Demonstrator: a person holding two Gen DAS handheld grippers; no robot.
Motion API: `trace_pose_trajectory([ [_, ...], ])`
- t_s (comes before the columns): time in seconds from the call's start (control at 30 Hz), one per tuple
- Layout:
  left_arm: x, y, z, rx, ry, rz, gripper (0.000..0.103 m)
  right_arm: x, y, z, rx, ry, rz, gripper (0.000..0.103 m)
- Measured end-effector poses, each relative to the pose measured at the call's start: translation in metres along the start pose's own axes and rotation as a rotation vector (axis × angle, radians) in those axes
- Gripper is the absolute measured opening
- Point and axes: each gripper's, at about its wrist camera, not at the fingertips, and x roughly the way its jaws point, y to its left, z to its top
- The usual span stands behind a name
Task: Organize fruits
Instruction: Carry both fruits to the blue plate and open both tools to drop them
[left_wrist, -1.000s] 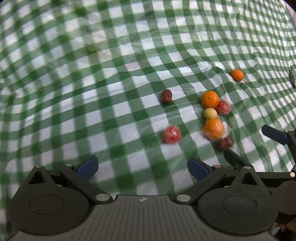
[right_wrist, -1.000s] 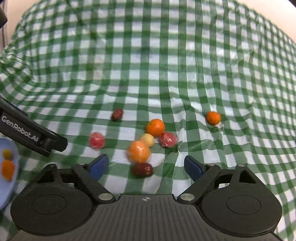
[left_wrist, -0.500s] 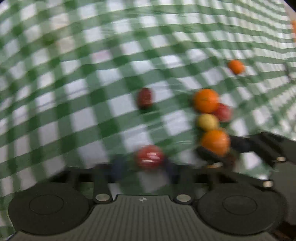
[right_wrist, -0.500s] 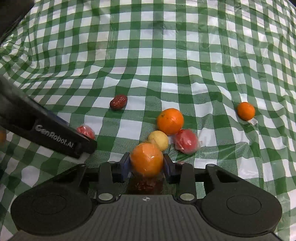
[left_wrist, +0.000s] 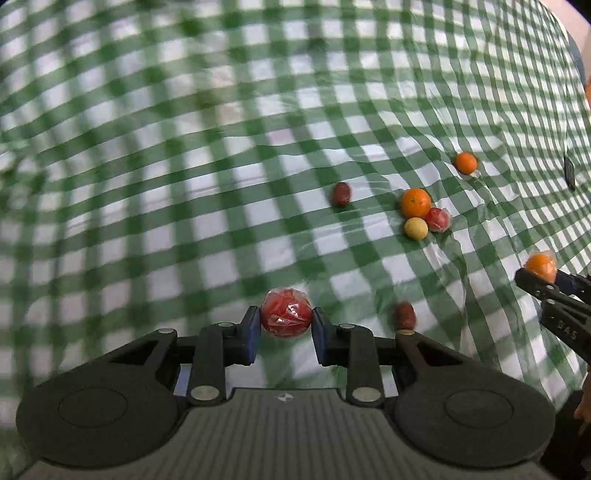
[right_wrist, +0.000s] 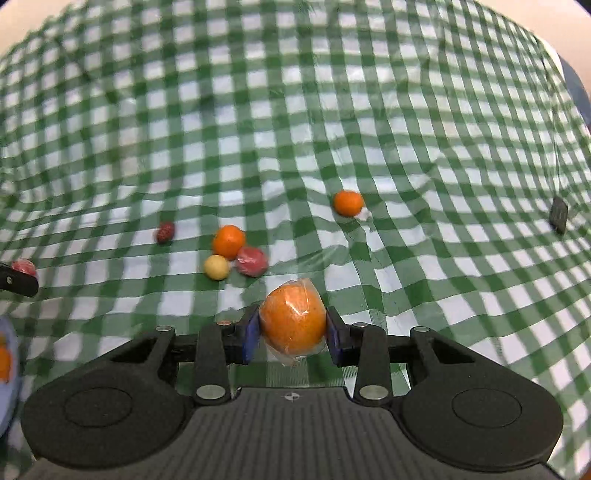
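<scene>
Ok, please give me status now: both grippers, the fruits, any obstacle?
Left gripper shut on wrapped red fruit. Right gripper shut on wrapped orange. Six fruits loose on checked cloth. Nothing in the way.

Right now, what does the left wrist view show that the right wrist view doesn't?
Only the left wrist view shows the dark date lying near the left gripper. Only the right wrist view shows the blue plate at its left edge. Both show the left gripper shut on the wrapped red fruit, the right gripper shut on the wrapped orange, and the loose fruit cluster.
</scene>
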Motion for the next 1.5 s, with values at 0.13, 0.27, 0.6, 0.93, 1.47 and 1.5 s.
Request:
trace_pose_trajectory([
  [0.13,-0.048,0.018,-0.03,-0.047,-0.01,0.043,0.033,-0.045,0.027,-0.006,-0.079,-0.013,0.097,0.038],
  [0.27,-0.089,0.035,-0.065,-0.099,-0.002,0.078,0.033,-0.086,0.063,-0.018,-0.11,-0.004,0.235,0.038],
  [0.6,-0.168,0.071,-0.156,-0.194,-0.024,0.131,0.033,-0.186,0.155,-0.052,-0.232,0.009,0.452,0.038],
  [0.93,-0.203,0.085,-0.207,-0.253,-0.076,0.132,0.033,-0.233,0.188,-0.073,-0.346,-0.016,0.469,0.038],
  [1.47,-0.211,0.09,-0.227,-0.283,-0.126,0.119,0.033,-0.244,0.197,-0.08,-0.405,-0.031,0.462,0.038],
  [1.5,-0.21,0.089,-0.227,-0.284,-0.124,0.117,0.033,-0.244,0.198,-0.08,-0.406,-0.029,0.462,0.038],
])
